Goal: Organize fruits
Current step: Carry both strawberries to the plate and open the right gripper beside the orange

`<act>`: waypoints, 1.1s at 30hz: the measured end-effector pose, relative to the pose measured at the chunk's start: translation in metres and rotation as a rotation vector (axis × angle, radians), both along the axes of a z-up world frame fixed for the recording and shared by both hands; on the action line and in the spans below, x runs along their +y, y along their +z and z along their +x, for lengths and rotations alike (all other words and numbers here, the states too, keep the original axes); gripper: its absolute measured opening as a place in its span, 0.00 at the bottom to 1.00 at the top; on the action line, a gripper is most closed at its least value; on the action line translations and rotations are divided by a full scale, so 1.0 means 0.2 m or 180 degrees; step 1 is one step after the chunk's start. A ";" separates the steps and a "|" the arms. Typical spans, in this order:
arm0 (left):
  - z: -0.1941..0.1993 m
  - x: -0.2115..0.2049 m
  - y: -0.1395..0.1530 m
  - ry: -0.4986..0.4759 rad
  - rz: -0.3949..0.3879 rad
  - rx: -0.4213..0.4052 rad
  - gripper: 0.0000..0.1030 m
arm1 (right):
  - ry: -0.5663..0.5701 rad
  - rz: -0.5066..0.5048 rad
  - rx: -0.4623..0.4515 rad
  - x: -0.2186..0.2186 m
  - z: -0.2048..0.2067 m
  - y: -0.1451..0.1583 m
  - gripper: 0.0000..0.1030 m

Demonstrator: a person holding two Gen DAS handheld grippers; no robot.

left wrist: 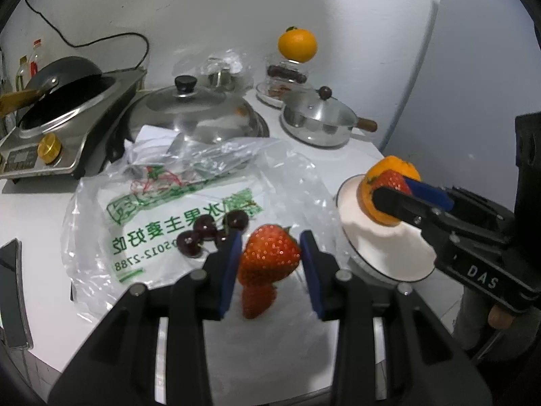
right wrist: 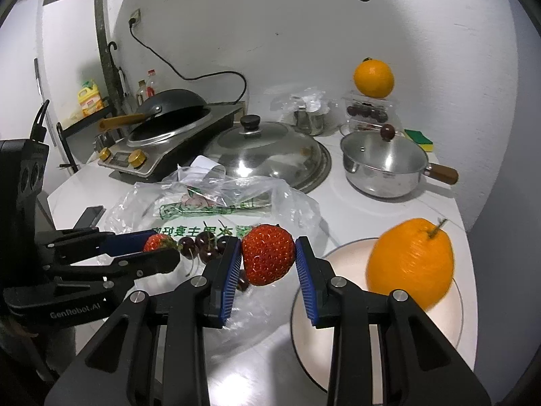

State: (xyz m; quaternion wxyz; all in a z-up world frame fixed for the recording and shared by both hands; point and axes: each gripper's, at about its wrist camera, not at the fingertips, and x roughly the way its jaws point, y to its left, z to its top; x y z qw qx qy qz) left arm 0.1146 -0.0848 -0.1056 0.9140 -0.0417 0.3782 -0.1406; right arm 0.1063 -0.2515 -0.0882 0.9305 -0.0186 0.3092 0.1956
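Two strawberries are held off the counter [left wrist: 40, 209], one in each gripper.

From the left wrist, the left gripper [left wrist: 270, 257] is clamped on a large strawberry [left wrist: 268, 258], its blue pads pressed against the berry's two sides. The fruit hangs above the printed plastic bag [left wrist: 162, 216] spread on the counter. A third strawberry [left wrist: 257, 299] lies on the counter directly below the held one. A cluster of dark cherries [left wrist: 209, 233] rests on the bag just left of the gripper's tips. To the right, the right gripper [left wrist: 394, 191] reaches in over the white plate [left wrist: 372, 250], closed on a second strawberry [left wrist: 389, 181]; this berry sits in front of an orange [left wrist: 392, 182] that stands on the plate.

From the right wrist, the right gripper [right wrist: 268, 258] is shut on its strawberry [right wrist: 268, 253], the pads touching both flanks. The berry hangs between the bag [right wrist: 236, 209] on the left and the plate [right wrist: 338, 321] on the right, just beside the plate's rim. The orange [right wrist: 410, 264] stands on the plate, right of the gripper and apart from it. At left, the left gripper [right wrist: 162, 248] pinches its strawberry [right wrist: 159, 242] beside the cherries [right wrist: 203, 245]. Another orange [right wrist: 373, 77] perches on a clear container [right wrist: 367, 110] at the back.
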 end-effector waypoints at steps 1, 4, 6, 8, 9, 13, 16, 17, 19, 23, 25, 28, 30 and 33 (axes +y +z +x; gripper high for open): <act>0.00 -0.01 0.00 -0.0009 0.0004 -0.0006 0.35 | -0.0008 0.0008 0.0000 -0.01 -0.01 0.00 0.34; -0.01 -0.05 0.02 -0.0039 0.0023 -0.0025 0.35 | -0.0061 0.0042 -0.0010 -0.07 -0.04 0.01 0.34; -0.02 -0.08 0.02 -0.0060 0.0041 -0.0036 0.35 | -0.0091 0.0052 -0.0015 -0.10 -0.05 0.01 0.34; -0.02 -0.11 0.03 -0.0080 0.0055 -0.0040 0.35 | -0.0117 0.0059 -0.0017 -0.13 -0.06 0.01 0.34; -0.02 -0.12 0.03 -0.0089 0.0060 -0.0041 0.35 | -0.0130 0.0061 -0.0015 -0.15 -0.07 0.01 0.34; -0.02 -0.18 0.03 -0.0132 0.0087 -0.0044 0.35 | -0.0180 0.0070 -0.0003 -0.23 -0.08 -0.01 0.34; -0.01 -0.23 0.03 -0.0173 0.0109 -0.0036 0.35 | -0.0222 0.0080 0.0015 -0.27 -0.09 -0.02 0.34; -0.01 -0.25 0.03 -0.0186 0.0121 -0.0028 0.35 | -0.0232 0.0082 0.0021 -0.28 -0.10 -0.03 0.34; -0.01 -0.28 0.02 -0.0203 0.0125 -0.0014 0.35 | -0.0259 0.0089 0.0032 -0.32 -0.11 -0.04 0.34; 0.00 -0.36 0.01 -0.0266 0.0158 0.0007 0.35 | -0.0309 0.0104 0.0057 -0.38 -0.11 -0.07 0.34; 0.00 -0.39 0.01 -0.0297 0.0175 0.0017 0.35 | -0.0333 0.0109 0.0069 -0.41 -0.12 -0.08 0.34; 0.01 -0.44 0.00 -0.0344 0.0199 0.0033 0.35 | -0.0369 0.0128 0.0094 -0.46 -0.13 -0.10 0.34; 0.02 -0.47 -0.01 -0.0384 0.0208 0.0047 0.35 | -0.0391 0.0138 0.0112 -0.49 -0.13 -0.12 0.34; 0.03 -0.53 -0.02 -0.0431 0.0233 0.0066 0.35 | -0.0438 0.0154 0.0136 -0.54 -0.13 -0.14 0.34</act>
